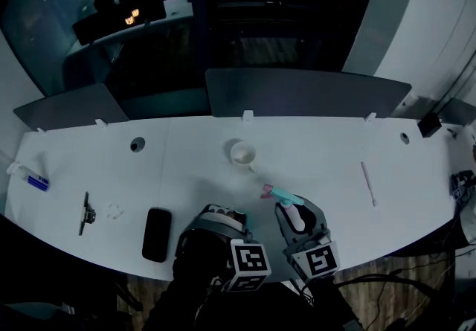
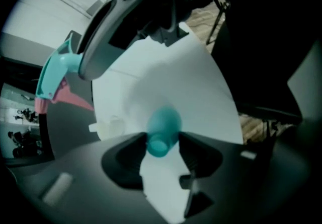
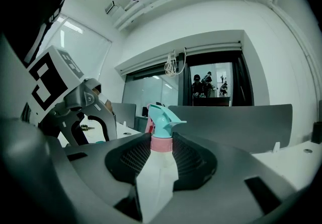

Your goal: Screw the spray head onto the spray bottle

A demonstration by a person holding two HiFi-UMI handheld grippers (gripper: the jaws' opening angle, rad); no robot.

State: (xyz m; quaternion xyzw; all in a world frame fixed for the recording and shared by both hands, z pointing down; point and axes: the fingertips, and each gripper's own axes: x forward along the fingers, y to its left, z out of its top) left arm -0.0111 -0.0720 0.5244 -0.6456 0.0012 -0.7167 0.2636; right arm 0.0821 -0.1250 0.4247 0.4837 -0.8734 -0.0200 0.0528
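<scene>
My right gripper (image 1: 294,212) (image 3: 162,150) is shut on a white spray bottle (image 3: 157,177) near the table's front edge. On the bottle's neck sits a teal spray head (image 1: 281,193) (image 3: 162,121) with a pink collar and pink trigger; it also shows in the left gripper view as the teal spray head (image 2: 54,74). Just to the left, my left gripper (image 1: 223,215) (image 2: 162,143) grips a small teal rounded piece (image 2: 162,130), its open end facing the camera. What that piece is I cannot tell. The two grippers stand close together, side by side.
On the white table (image 1: 320,151) stand a small white cup (image 1: 242,152), a black phone (image 1: 157,233), a thin white rod (image 1: 367,183) at the right, a small dark tool (image 1: 86,213) and a blue-labelled item (image 1: 34,181) at the left. Grey partitions (image 1: 305,93) line the far edge.
</scene>
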